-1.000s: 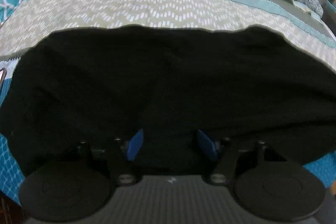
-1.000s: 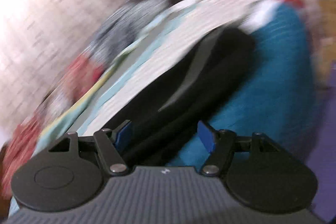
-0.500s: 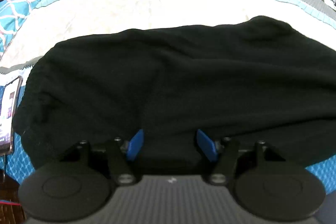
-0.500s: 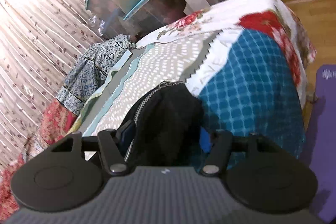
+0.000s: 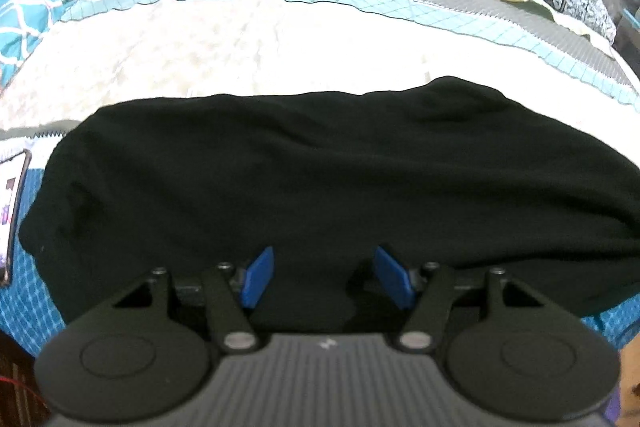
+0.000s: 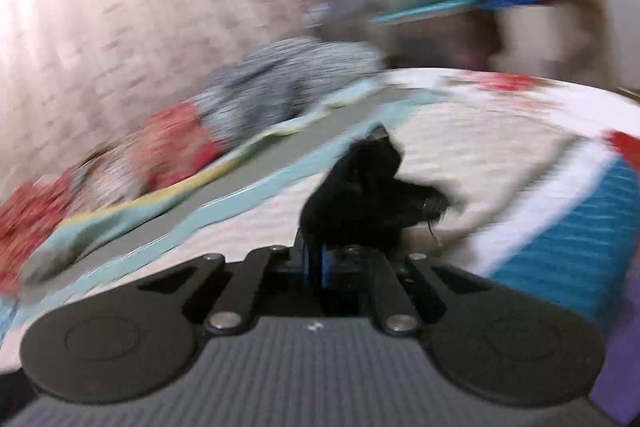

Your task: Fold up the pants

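The black pants (image 5: 312, 179) are a soft, matte knit, lying in a wide rounded mound across the bed's patchwork quilt (image 5: 240, 39), just ahead of the left hand-held gripper (image 5: 326, 277). The quilt shows stitched bands of pale cream, teal and grey with zigzag seams, and floral red patches farther off. The left hand-held gripper's blue pads (image 5: 259, 277) stand spread wide apart, with the near edge of the pants lying between and below them; whether they touch it is unclear. In the blurred right wrist view, the right hand-held gripper (image 6: 320, 263) is pressed together, pinching a bunched end of the pants (image 6: 368, 195) that rises just ahead of it above the quilt (image 6: 472, 147).
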`<state>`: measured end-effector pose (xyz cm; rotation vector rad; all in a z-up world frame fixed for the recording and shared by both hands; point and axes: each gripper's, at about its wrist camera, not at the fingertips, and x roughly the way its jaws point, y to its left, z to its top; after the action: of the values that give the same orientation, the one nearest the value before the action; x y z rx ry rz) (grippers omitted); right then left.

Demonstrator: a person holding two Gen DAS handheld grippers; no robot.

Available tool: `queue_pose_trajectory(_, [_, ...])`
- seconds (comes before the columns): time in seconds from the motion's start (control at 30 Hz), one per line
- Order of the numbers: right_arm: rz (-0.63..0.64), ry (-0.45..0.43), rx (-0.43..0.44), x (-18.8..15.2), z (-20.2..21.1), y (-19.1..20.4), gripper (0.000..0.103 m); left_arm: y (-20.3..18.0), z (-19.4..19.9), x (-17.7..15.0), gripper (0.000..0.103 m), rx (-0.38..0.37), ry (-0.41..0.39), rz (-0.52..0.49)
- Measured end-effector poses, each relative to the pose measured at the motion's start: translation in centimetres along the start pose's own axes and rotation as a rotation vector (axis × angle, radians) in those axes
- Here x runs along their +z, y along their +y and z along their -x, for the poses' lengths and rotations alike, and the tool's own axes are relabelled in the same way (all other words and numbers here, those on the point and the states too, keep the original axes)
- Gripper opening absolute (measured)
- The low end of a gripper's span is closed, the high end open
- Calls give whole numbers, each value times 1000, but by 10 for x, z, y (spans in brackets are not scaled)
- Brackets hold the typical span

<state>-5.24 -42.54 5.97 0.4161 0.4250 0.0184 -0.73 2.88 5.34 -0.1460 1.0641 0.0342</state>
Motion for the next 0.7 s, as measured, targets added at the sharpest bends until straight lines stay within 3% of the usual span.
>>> queue_pose_trajectory(0.17, [292,233,144,-62,-35,85,8,8,2,-9,59,-31,6,13])
queue_pose_trajectory(0.23, [367,358,146,-91,-51,102,13,11,2,-13,59,-45,12,14])
queue_pose_trajectory(0.33, [481,335,86,-104,-45,115,14,14,4,-19,61,-67,8,4])
queue_pose_trajectory(0.43, [463,349,94,-94,-35,110,18,15,3,-22,64,-85,-2,-6])
queue_pose_trajectory(0.5, [432,353,131,-86,-28,102,41,14,2,-23,65,-91,-12,-16])
queue_pose_trajectory(0.7, [396,320,149,-79,-11,107,42,8,-4,-27,65,-78,-24,-59])
